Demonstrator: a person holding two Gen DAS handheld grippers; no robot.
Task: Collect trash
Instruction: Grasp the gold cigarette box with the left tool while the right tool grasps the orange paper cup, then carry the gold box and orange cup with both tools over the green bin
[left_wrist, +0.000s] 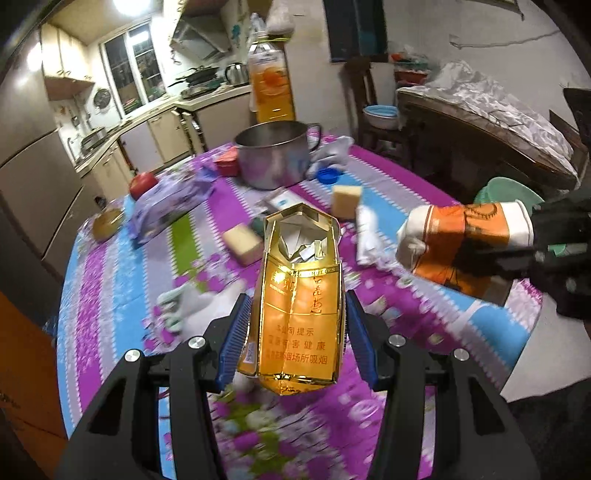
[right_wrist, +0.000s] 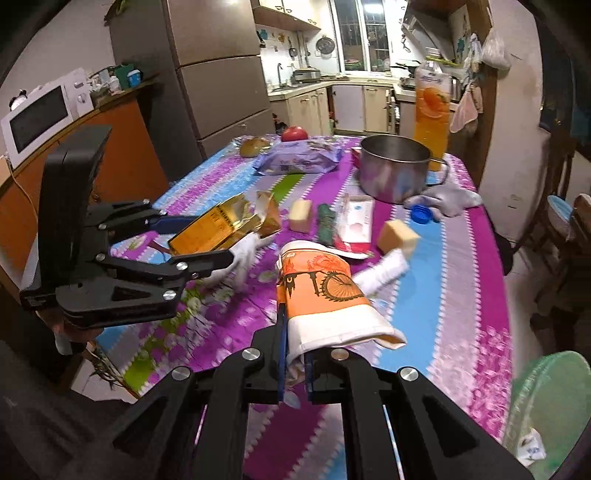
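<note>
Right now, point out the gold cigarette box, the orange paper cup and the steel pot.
gold cigarette box (left_wrist: 300, 317), left wrist view, on its printed front face.
orange paper cup (right_wrist: 325, 291), right wrist view, on its crushed orange side.
steel pot (right_wrist: 393, 173), right wrist view, on its outer wall.

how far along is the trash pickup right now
Nothing visibly binned yet. In hand: the left tool grips the gold cigarette box, the right tool pinches the crushed orange paper cup, both lifted above the table. Still lying on the tablecloth: crumpled white tissue, blue bottle cap.
</note>
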